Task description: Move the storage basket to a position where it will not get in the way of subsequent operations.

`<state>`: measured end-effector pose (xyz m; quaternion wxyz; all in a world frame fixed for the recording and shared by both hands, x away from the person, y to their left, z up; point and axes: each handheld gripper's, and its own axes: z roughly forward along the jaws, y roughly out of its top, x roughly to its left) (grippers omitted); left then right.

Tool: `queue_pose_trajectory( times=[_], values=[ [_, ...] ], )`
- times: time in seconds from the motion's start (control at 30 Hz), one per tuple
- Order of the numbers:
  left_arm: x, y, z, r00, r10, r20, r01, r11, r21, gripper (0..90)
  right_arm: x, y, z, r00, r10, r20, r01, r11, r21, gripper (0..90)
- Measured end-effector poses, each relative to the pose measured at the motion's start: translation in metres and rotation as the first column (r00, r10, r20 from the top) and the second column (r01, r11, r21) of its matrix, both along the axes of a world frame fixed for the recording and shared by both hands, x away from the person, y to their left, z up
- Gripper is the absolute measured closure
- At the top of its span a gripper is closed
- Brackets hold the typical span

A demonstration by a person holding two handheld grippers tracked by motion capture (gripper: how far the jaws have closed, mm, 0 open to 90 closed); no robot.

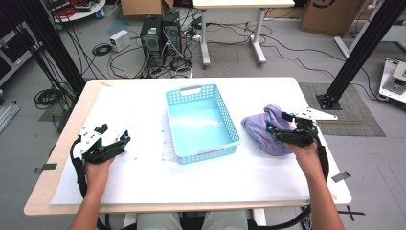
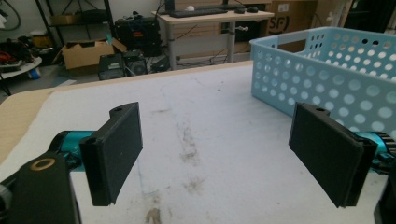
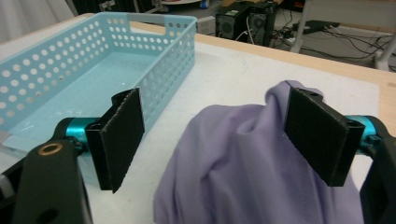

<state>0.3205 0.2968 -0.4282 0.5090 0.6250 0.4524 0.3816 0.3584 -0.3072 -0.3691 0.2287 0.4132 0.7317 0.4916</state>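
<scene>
Basket (image 1: pixel 201 120) sits between the gaping left tool (image 1: pixel 125 139) and the right tool (image 1: pixel 280 125), spread over cloth (image 1: pixel 261 129).

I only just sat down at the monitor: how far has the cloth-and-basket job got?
Nothing looks finished: the blue basket sits with nothing inside. In hand: the right gripper hangs over the bunched purple cloth, jaws open around a raised fold but not pinching it. The left gripper waits open above the bare white table. Probably left: grip the cloth, lift it, lay it in the basket.

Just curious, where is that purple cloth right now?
In the high view the purple cloth lies bunched on the table's right side, just right of the blue basket, under the open right gripper.
</scene>
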Motion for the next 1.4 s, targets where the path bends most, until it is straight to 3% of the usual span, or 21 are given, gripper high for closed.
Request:
queue_pose_trajectory(
  times=[0.17, 0.3, 0.47, 0.7, 0.97, 1.17, 1.27, 1.33, 1.4],
  values=[
    [-0.001, -0.003, 0.004, 0.9993, -0.026, -0.027, 0.025, 0.9993, -0.029, 17.4, -0.001, 0.012, -0.001, 0.9991, 0.042, -0.009, -0.042, 0.9991, 0.006, 20.7],
    [-0.006, -0.007, 0.006, 0.9994, -0.030, -0.019, 0.030, 0.9992, -0.025, 17.5, -0.002, 0.021, -0.003, 0.9970, 0.074, -0.022, -0.074, 0.9970, 0.024, 20.8],
    [-0.012, -0.010, 0.010, 0.9992, -0.035, -0.020, 0.035, 0.9992, -0.020, 17.5, -0.008, 0.036, -0.010, 0.9867, 0.161, -0.025, -0.160, 0.9866, 0.031, 20.9],
    [-0.013, -0.015, 0.011, 0.9984, -0.049, -0.027, 0.049, 0.9987, -0.014, 17.6, -0.012, 0.047, -0.032, 0.9792, 0.193, -0.062, -0.191, 0.9806, 0.044, 21.1],
    [-0.011, -0.016, 0.011, 0.9977, -0.062, -0.029, 0.061, 0.9980, -0.017, 17.7, -0.003, 0.063, -0.035, 0.9708, 0.223, -0.087, -0.220, 0.9745, 0.044, 25.0],
    [-0.010, -0.018, 0.011, 0.9971, -0.071, -0.029, 0.071, 0.9974, -0.017, 17.7, 0.008, 0.078, -0.037, 0.9607, 0.246, -0.129, -0.243, 0.9694, 0.038, 28.0],
    [-0.010, -0.018, 0.013, 0.9969, -0.074, -0.027, 0.074, 0.9971, -0.019, 17.7, 0.016, 0.091, -0.041, 0.9438, 0.285, -0.168, -0.279, 0.9586, 0.059, 37.3],
    [-0.010, -0.019, 0.015, 0.9967, -0.077, -0.023, 0.077, 0.9968, -0.021, 17.7, 0.016, 0.098, -0.041, 0.9471, 0.275, -0.165, -0.272, 0.9613, 0.043, 33.3],
    [-0.010, -0.018, 0.016, 0.9965, -0.080, -0.022, 0.080, 0.9966, -0.021, 17.7, 0.015, 0.100, -0.040, 0.9419, 0.291, -0.169, -0.286, 0.9568, 0.052, 37.5]
  ],
)
